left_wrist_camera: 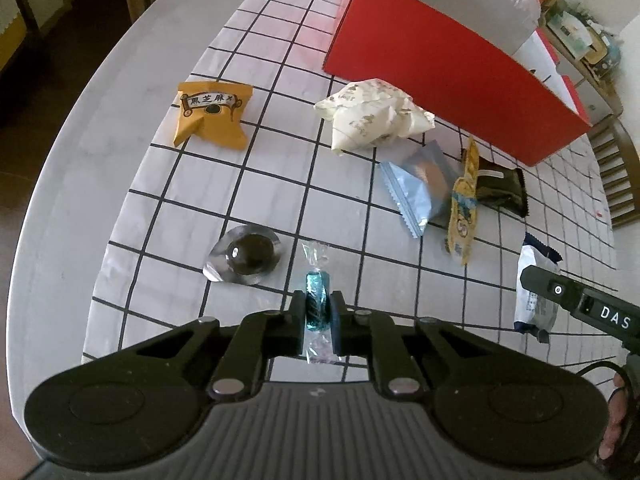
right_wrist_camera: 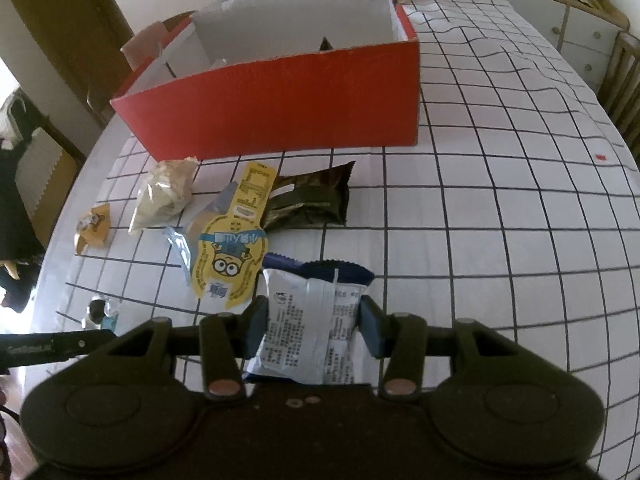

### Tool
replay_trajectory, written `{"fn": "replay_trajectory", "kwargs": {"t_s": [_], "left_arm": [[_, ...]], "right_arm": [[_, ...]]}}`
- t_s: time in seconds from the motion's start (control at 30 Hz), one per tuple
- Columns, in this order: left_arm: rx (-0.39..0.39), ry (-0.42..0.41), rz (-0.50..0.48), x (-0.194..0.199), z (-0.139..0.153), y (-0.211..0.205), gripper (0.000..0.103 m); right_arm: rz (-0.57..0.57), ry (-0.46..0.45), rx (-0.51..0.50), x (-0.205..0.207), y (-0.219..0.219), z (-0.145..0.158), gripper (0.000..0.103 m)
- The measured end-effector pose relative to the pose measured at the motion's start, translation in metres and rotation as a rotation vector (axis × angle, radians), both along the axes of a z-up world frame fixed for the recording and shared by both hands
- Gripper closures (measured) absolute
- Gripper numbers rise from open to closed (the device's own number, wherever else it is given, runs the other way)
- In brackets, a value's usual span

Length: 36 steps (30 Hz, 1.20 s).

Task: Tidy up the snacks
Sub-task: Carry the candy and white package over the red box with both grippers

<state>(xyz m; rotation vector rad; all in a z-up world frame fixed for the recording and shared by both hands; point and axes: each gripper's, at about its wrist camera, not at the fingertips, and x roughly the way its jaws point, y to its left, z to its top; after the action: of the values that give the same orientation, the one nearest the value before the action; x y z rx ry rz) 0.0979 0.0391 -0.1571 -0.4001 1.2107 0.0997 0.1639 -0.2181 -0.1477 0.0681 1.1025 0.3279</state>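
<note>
The red box (right_wrist_camera: 276,108) stands open-topped at the far side of the checked tablecloth (right_wrist_camera: 500,208), and loose snacks lie near its front wall: a cream packet (left_wrist_camera: 372,118), a yellow cartoon-printed packet (right_wrist_camera: 230,252) overlapping a silver-blue one (left_wrist_camera: 416,188), a dark green packet (right_wrist_camera: 312,200), an orange packet (left_wrist_camera: 212,114) far left, and a dark jelly cup (left_wrist_camera: 246,258). The right gripper (right_wrist_camera: 314,328) is clamped across a white-and-navy packet (right_wrist_camera: 310,320), and the left gripper (left_wrist_camera: 318,316) is pinched tight on a small teal candy (left_wrist_camera: 317,300) in a clear twist wrapper. The soft packet could sag or slide from its grip, the slick candy could squirt out sideways, and either could catch the box's front wall.
</note>
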Motion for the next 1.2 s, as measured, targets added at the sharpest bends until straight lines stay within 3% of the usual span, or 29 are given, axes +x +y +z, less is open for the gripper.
{"fn": "replay_trajectory", "kwargs": {"t_s": [0.47,0.7,1.2], "left_arm": [[-0.009,-0.119,-0.055,0.001,0.055,-0.015,0.091],[0.025,-0.196,-0.091,0.016,0.086,-0.023,0.091],[0.097,-0.383,-0.165,0.082,0.157,-0.038,0.091]], "right_arm": [[0.033,-0.098,0.036,-0.018,-0.014,0.053,0.056],[0.05,-0.168,0.028,-0.013,-0.016,0.085,0.056],[0.065,-0.329,-0.03,0.05,-0.011,0.153,0.057]]}}
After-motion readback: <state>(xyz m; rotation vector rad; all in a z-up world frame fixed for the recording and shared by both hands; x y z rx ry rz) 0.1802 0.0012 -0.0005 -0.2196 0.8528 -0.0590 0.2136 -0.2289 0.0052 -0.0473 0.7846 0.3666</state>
